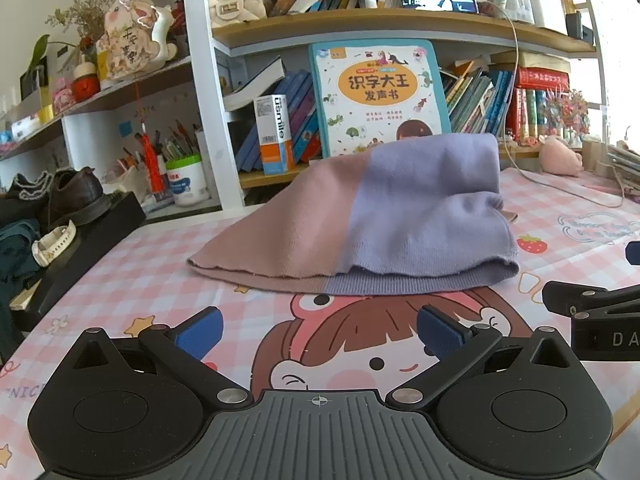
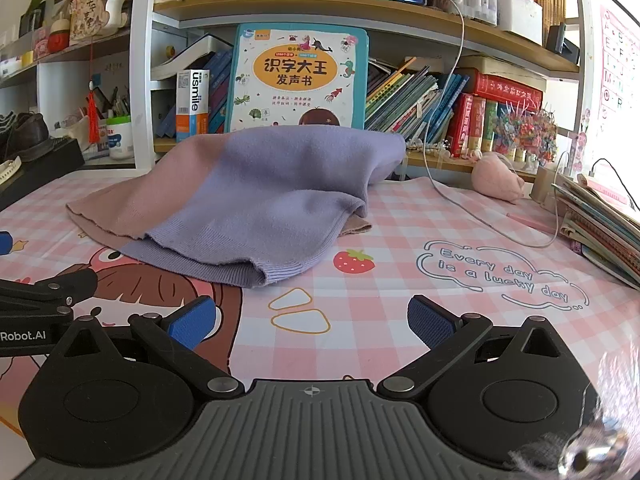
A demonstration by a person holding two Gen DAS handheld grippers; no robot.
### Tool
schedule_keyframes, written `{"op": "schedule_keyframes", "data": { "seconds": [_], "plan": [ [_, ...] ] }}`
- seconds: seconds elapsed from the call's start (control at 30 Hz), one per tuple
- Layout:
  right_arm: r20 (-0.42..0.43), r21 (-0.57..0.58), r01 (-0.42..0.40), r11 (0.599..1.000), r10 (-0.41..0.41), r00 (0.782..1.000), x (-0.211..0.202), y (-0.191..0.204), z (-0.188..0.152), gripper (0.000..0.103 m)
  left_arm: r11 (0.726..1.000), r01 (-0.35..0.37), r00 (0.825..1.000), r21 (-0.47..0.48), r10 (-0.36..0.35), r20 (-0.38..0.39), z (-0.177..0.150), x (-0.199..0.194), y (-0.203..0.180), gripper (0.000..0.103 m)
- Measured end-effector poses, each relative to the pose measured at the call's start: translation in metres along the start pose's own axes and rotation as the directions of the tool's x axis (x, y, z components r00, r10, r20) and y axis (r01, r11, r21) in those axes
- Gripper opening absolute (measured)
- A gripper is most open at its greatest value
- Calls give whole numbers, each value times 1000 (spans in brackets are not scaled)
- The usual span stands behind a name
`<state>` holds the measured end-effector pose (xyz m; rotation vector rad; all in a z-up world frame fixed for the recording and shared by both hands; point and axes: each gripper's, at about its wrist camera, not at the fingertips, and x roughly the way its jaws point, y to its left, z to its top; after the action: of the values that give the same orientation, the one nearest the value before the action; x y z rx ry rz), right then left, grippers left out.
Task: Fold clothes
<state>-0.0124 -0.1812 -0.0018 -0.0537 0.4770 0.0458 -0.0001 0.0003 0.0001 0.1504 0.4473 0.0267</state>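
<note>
A knit garment, half dusty pink and half lilac (image 1: 360, 216), lies folded in a loose mound on the pink checked table cover (image 1: 160, 264). It also shows in the right wrist view (image 2: 248, 200). My left gripper (image 1: 319, 334) is open and empty, just short of the garment's near hem. My right gripper (image 2: 312, 322) is open and empty, in front of the garment's lilac right corner. The right gripper's body shows at the right edge of the left wrist view (image 1: 600, 312); the left gripper's body shows at the left edge of the right wrist view (image 2: 44, 300).
A bookshelf with a large children's book (image 1: 378, 96) stands behind the garment. Brown shoes on a black box (image 1: 72, 204) sit at the left. A stack of books (image 2: 600, 224), a pink plush (image 2: 498, 178) and a white cable (image 2: 480, 212) lie at the right.
</note>
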Motion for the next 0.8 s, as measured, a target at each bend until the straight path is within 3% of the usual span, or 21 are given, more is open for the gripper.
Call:
{"op": "schedule_keyframes", "data": {
  "seconds": [0.8],
  "plan": [
    [2,11,-1,1000,1,1000,1,-2,0,103,1000,-7,1000,11,7,-8,1,0,-1,103]
  ]
}}
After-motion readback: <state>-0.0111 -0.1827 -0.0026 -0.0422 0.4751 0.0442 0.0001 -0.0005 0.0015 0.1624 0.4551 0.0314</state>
